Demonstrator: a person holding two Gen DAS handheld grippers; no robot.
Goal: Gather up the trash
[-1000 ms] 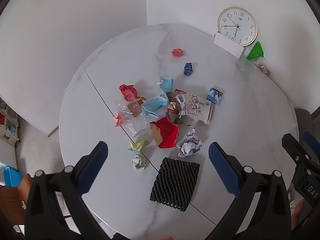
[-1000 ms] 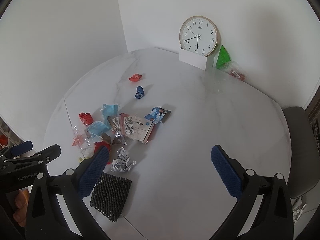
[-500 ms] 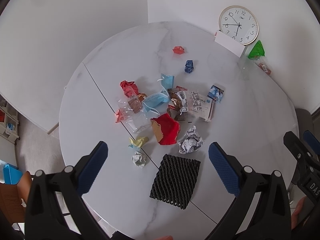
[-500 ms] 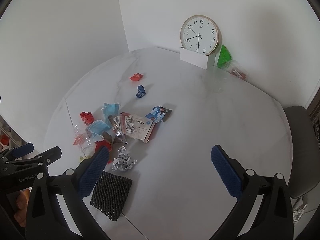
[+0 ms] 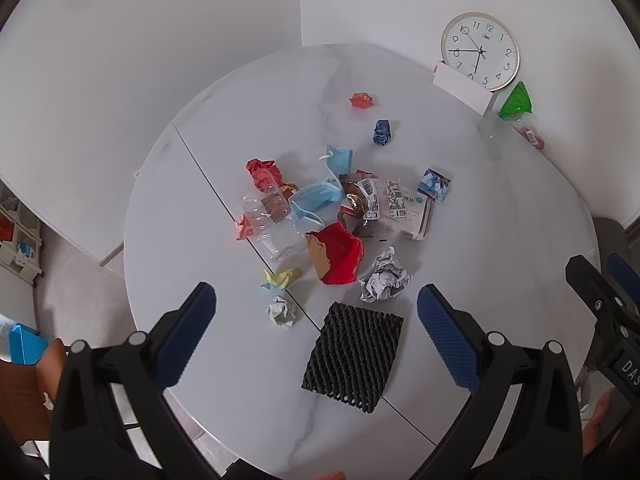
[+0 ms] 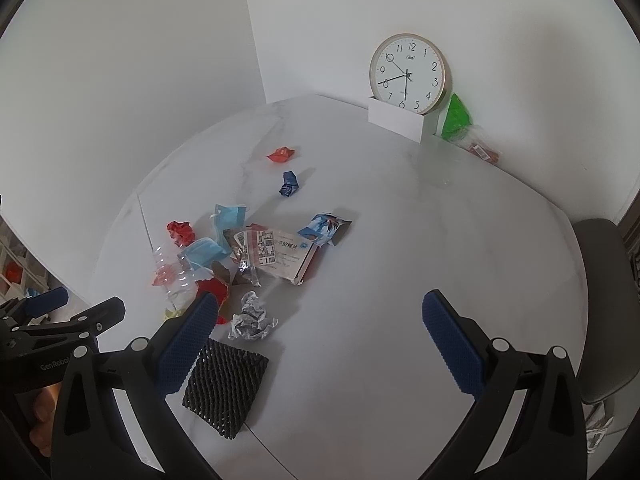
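Note:
Trash lies scattered on a round white marble table point(image 5: 208, 360) point(image 6: 400, 280): a black foam net point(image 5: 354, 362) point(image 6: 226, 386), a crumpled grey paper ball point(image 5: 384, 276) point(image 6: 252, 320), a torn red wrapper point(image 5: 340, 254), blue face masks point(image 5: 316, 198) point(image 6: 204, 250), a clear plastic bottle point(image 5: 272, 224), a medicine box point(image 5: 402, 208) point(image 6: 286, 256), and small red point(image 5: 362, 100) and blue point(image 5: 382, 132) wads farther back. My left gripper point(image 5: 316, 320) hovers open above the foam net. My right gripper point(image 6: 320, 328) hangs open over bare table right of the pile.
A wall clock point(image 5: 480, 51) point(image 6: 410, 74) stands in a white holder at the table's far edge, beside a green bag point(image 6: 458, 114). A grey chair point(image 6: 604, 300) sits at the right. Walls close in behind. A shelf unit point(image 5: 16, 236) stands on the floor at left.
Both views have shifted slightly, the left gripper drifting a little so the pile sits marginally higher in its frame. No trash has moved and both grippers stay open.

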